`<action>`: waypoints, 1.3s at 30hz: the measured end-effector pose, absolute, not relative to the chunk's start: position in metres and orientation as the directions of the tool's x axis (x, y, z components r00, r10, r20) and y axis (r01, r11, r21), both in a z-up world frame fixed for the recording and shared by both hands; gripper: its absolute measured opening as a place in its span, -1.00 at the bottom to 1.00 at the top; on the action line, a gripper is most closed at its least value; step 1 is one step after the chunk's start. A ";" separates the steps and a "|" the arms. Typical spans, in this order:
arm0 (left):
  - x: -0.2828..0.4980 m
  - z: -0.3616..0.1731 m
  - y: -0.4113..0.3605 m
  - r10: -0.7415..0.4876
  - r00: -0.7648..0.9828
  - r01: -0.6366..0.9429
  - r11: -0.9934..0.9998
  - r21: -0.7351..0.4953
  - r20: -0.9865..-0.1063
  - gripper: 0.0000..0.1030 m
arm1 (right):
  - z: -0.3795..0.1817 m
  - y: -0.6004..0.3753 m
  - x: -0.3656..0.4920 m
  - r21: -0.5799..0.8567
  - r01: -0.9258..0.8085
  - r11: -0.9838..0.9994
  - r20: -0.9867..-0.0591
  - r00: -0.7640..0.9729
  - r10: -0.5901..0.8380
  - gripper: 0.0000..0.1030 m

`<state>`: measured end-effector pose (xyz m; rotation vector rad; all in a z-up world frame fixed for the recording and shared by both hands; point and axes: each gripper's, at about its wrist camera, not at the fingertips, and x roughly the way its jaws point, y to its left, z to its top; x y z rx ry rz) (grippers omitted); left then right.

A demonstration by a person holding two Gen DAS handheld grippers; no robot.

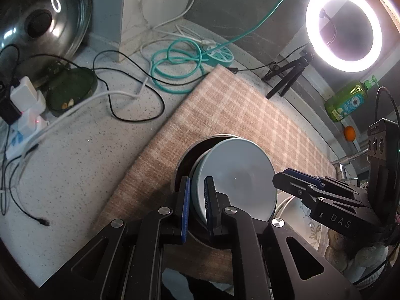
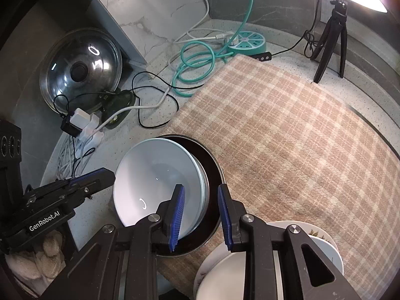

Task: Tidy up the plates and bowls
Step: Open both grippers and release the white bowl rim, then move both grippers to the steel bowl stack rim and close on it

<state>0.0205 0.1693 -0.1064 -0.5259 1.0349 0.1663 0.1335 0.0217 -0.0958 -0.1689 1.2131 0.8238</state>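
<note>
Reviewer: Left gripper (image 1: 197,201), what was its state?

Annotator: Clenched on the near rim of the pale blue plate (image 1: 240,175), one pad on either side of the edge. It pointed steeply down.

Reviewer: And the right gripper (image 2: 201,213)?

Annotator: Released. Its jaws stood apart. One pad hung over the plate's face and the other sat outside the rim of the dark pan (image 2: 212,165). Neither pad pressed on anything.

Reviewer: Where was the plate?

Annotator: It was tilted inside the dark pan, leaning on the pan's wall. I saw a second blue edge under it but couldn't tell whether that was another plate. The pan sat at the left edge of the checked cloth (image 2: 287,125).

Reviewer: Other dishes?

Annotator: A stack of white plates (image 2: 220,275) sat at the cloth's near edge, just beside the pan. One had a leaf pattern.

Reviewer: Further out?

Annotator: The cloth lay on the speckled worktop (image 1: 75,162). A teal power hub (image 1: 220,56) and loose cables were at the back edge. A glass pot lid (image 1: 45,20) leaned in the back left corner. A ring light (image 1: 343,28) on a small tripod stood at the back right.
</note>
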 end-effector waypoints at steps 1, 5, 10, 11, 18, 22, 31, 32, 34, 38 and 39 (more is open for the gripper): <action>0.019 -0.104 0.169 -0.104 0.517 -0.370 0.868 -0.331 -0.850 -0.81 | -0.094 0.019 0.133 0.307 -0.637 0.707 -0.871 0.111 0.479 -0.52; 0.010 -0.093 0.167 -0.060 0.549 -0.358 0.884 -0.300 -0.834 -0.81 | -0.086 0.009 0.130 0.303 -0.631 0.714 -0.853 0.155 0.498 -0.52; -0.004 -0.084 0.168 -0.036 0.578 -0.351 0.891 -0.288 -0.815 -0.80 | -0.071 -0.003 0.119 0.276 -0.649 0.709 -0.823 0.221 0.523 -0.52; -0.006 -0.083 0.169 -0.033 0.582 -0.350 0.891 -0.288 -0.812 -0.80 | -0.067 -0.006 0.116 0.270 -0.652 0.708 -0.816 0.235 0.528 -0.52; -0.021 -0.085 0.175 -0.008 0.589 -0.352 0.897 -0.266 -0.808 -0.80 | -0.057 -0.030 0.110 0.267 -0.619 0.738 -0.763 0.332 0.554 -0.25; -0.031 -0.090 0.185 -0.025 0.590 -0.368 0.882 -0.296 -0.807 -0.80 | -0.056 -0.048 0.113 0.307 -0.556 0.773 -0.740 0.371 0.561 -0.25; -0.074 -0.098 0.212 -0.094 0.596 -0.444 0.789 -0.425 -0.798 -0.80 | -0.049 -0.074 0.099 0.332 -0.497 0.802 -0.740 0.389 0.548 -0.24; -0.079 -0.094 0.213 -0.089 0.606 -0.443 0.788 -0.428 -0.791 -0.80 | -0.049 -0.078 0.098 0.335 -0.485 0.808 -0.746 0.387 0.541 -0.24; -0.082 -0.092 0.215 -0.071 0.607 -0.446 0.794 -0.414 -0.791 -0.77 | -0.050 -0.083 0.096 0.348 -0.466 0.813 -0.752 0.379 0.539 -0.24; -0.072 -0.102 0.218 -0.106 0.595 -0.436 0.791 -0.430 -0.797 -0.77 | -0.063 -0.086 0.100 0.368 -0.426 0.826 -0.774 0.352 0.526 -0.24; -0.069 -0.105 0.217 -0.124 0.591 -0.428 0.789 -0.441 -0.797 -0.77 | -0.066 -0.086 0.102 0.371 -0.414 0.831 -0.779 0.348 0.521 -0.24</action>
